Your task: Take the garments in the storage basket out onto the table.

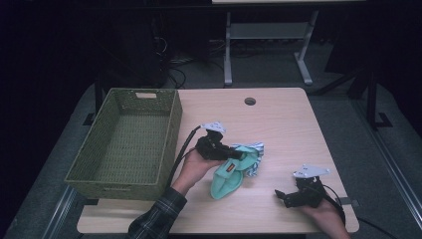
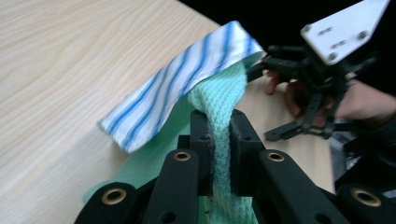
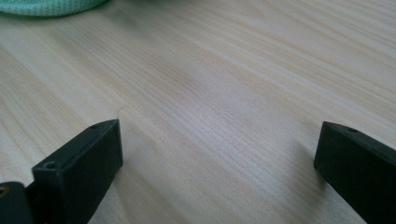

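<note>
A mint green cloth (image 1: pixel 226 177) is pinched between the jaws of the left gripper (image 1: pixel 240 155), with a fold of the knitted fabric pressed tight between the two black pads, as is seen in the left gripper view (image 2: pixel 219 140). A blue-striped white cloth (image 2: pixel 182 84) is draped over the green one and is carried with it; whether it is also caught by the pads cannot be told. The cloths are found near the middle of the table (image 1: pixel 278 119), just to the right of the green woven basket (image 1: pixel 124 144), partly lifted and partly resting on the wood. The grip is probably taken on a fold so that the bundle can be moved in one piece, perhaps toward the basket. The left hand (image 1: pixel 194 167) is held under the gripper, palm turned upward, with the tool pointed to the right. The right gripper (image 1: pixel 284 195) is kept low over the table at its near right corner, jaws wide apart with nothing between them, apparently waiting aside.
</note>
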{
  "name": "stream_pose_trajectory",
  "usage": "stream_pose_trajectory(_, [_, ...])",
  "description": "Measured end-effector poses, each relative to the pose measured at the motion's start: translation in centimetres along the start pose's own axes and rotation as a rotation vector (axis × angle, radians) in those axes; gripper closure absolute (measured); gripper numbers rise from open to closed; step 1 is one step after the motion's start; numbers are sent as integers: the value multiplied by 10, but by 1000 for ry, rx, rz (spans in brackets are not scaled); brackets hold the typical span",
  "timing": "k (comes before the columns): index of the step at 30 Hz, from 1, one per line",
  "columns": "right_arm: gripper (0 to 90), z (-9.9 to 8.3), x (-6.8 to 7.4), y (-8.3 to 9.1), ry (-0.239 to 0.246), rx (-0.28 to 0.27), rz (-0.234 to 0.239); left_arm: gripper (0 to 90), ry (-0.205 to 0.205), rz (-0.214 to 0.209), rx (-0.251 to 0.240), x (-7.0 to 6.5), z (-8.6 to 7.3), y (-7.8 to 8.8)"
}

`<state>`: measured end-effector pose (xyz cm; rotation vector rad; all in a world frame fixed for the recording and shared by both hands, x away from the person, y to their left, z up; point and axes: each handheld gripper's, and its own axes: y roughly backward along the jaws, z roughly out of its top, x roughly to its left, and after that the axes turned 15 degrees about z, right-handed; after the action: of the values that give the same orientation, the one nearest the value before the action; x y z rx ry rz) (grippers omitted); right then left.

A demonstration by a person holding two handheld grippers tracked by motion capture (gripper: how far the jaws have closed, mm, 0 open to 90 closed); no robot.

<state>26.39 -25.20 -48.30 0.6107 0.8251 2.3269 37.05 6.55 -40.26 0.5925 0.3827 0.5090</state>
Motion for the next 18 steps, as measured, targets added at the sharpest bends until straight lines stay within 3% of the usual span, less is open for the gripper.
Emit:
stream_pose_trajectory(6, [6,0,0,0,0,0,0,816,17,55,39,6,-10,-10])
stream_pose_trajectory(7, [6,0,0,0,0,0,0,814,7,86,59,8,-14,-14])
stream_pose_trajectory(18, [6,0,0,0,0,0,1,810,2,147,151,18,-31,-35])
